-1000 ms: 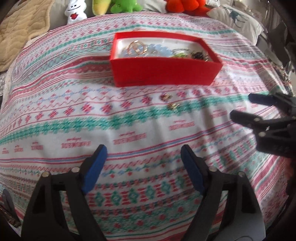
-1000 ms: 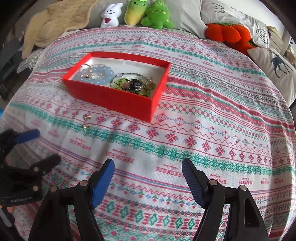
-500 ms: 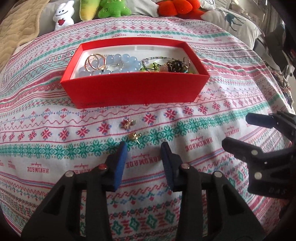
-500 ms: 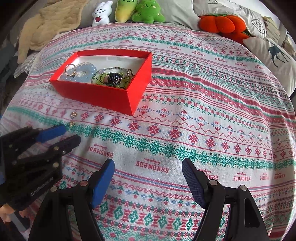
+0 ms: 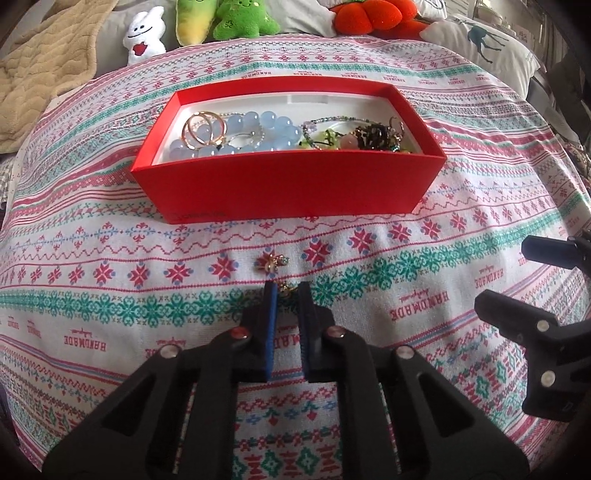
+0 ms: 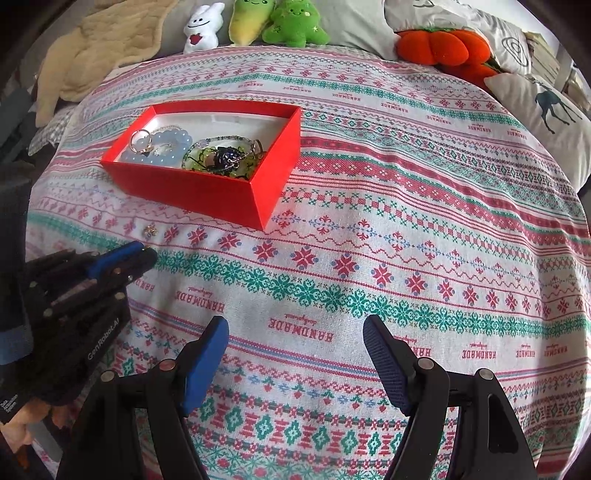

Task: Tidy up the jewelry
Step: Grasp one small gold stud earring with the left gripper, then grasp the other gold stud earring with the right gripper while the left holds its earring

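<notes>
Between our left gripper's (image 5: 286, 291) blue pads (image 5: 270, 314) sits a small gold earring (image 5: 285, 287), lying on the patterned bedspread (image 5: 369, 332). The jaws have just been closing around it and now stand nearly together, with the earring caught at their tips; whether the pads truly press on it we cannot tell, since the piece is tiny. Just beyond it, a second gold earring (image 5: 274, 261) rests on a red snowflake motif, apart from the gripper.

Farther along the bed we see the red box (image 5: 288, 192), open-topped with a white lining. Its left half holds a pale blue bead bracelet (image 5: 258, 131) with gold rings (image 5: 205, 129) lying on it; its right half holds a tangle of green and dark beaded pieces (image 5: 354, 136).

Our right gripper (image 6: 295, 354) hovers over the bedspread well to the right of the earrings, its jaws wide apart with nothing between them.

At the head of the bed we see a white plush (image 6: 203, 27), green plushes (image 6: 280, 20), an orange plush (image 6: 443, 46), a deer-print pillow (image 6: 546, 110) and a beige blanket (image 6: 103, 48).
</notes>
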